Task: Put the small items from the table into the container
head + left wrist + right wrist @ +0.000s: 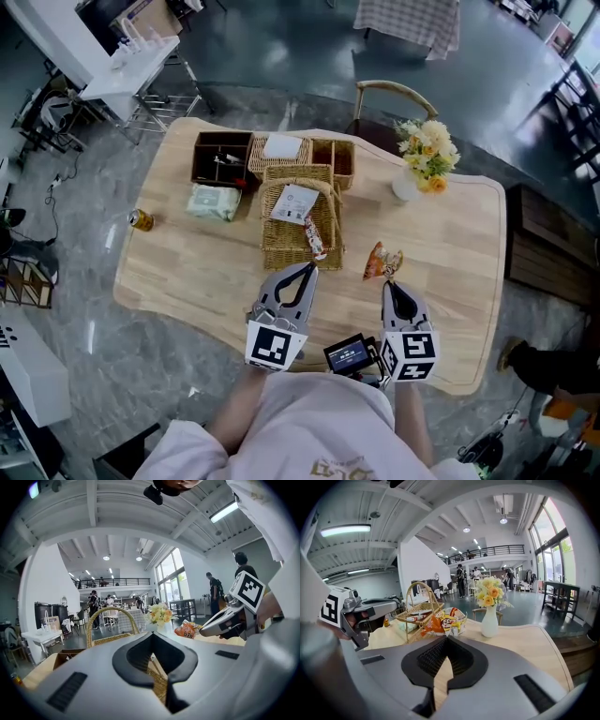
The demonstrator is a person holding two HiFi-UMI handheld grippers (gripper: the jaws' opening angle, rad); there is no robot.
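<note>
Head view: we look steeply down over the whole worktop (pixel 187 272). Both gripper views: low, close, facing across it. All three share the basket (pixel 281 248).

L gripper (pixel 309 268) jaws together, empty; R gripper (pixel 390 283) jaws tight on snack bag (pixel 380 262) edge

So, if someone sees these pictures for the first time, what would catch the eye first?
Probably the orange snack bag, pinched at the closed tips of the right gripper over the near side of the wooden table. Next come the handled wicker basket in the middle of the table, with packets in it, and the vase of yellow flowers at the far right edge.
</note>
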